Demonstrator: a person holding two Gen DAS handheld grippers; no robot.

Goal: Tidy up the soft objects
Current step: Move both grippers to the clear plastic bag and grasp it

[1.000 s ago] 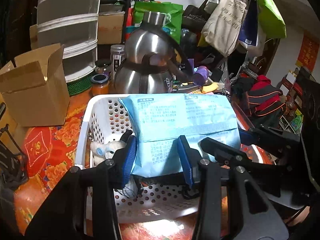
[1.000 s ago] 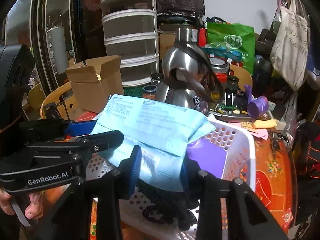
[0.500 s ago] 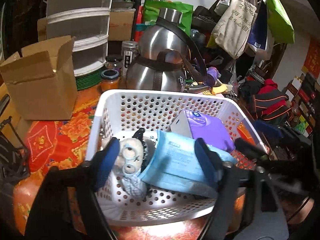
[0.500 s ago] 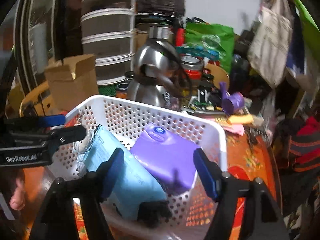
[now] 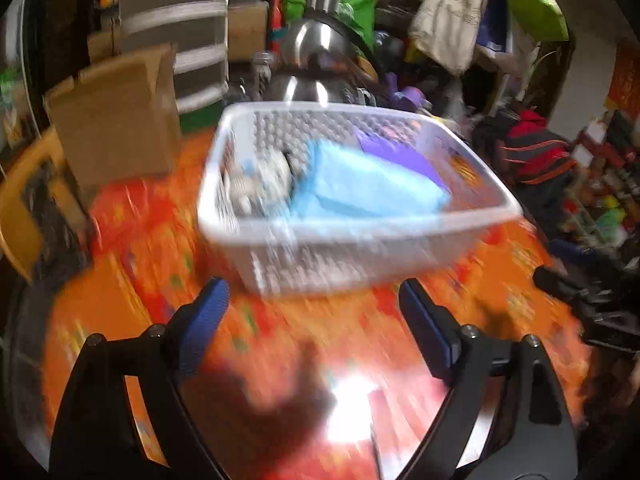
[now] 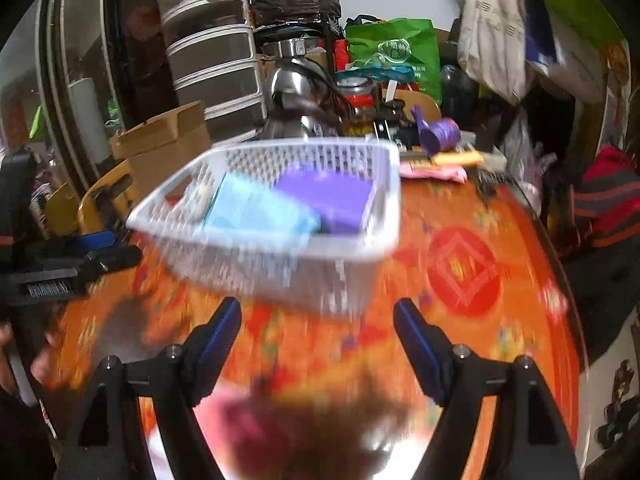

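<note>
White plastic basket (image 5: 280,268) held the pale blue pack (image 5: 372,188), apparently settled; both hand-held grippers, left (image 5: 312,316) and right (image 6: 316,332), had just opened, empty, needing another soft item.

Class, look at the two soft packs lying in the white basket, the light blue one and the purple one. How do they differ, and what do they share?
The blue pack is light blue; the purple pack is violet. The blue pack lies nearer the basket's middle, beside a small pale toy, while the purple pack sits against an end wall. Both are soft, flat packs lying inside the basket, held by neither gripper.
</note>
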